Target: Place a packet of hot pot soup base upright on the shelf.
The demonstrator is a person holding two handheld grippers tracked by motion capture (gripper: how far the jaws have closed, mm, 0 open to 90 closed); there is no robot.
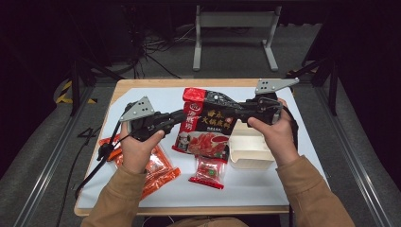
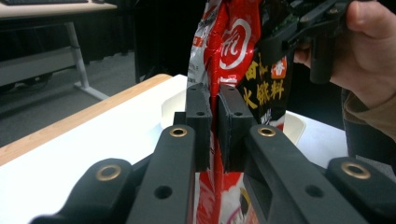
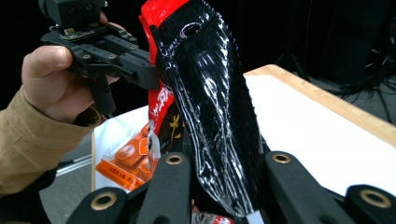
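A large red and black pouch (image 1: 208, 127) with printed characters hangs upright above the middle of the table, held from both sides. My left gripper (image 1: 181, 118) is shut on its left edge; in the left gripper view the pads (image 2: 201, 121) pinch the red film (image 2: 233, 46). My right gripper (image 1: 235, 111) is shut on the pouch's right side, near the top. In the right gripper view the glossy black face of the pouch (image 3: 210, 102) rises between the jaws of that gripper (image 3: 219, 177) and hides their tips. Across the pouch, the left gripper (image 3: 116, 51) bites its far edge.
A cream open box (image 1: 250, 150) sits on the white mat (image 1: 283, 184) under my right hand. A small red packet (image 1: 208, 172) lies in front of the pouch. Orange packets (image 1: 158, 168) lie by my left wrist. A white metal frame (image 1: 234, 21) stands beyond the table.
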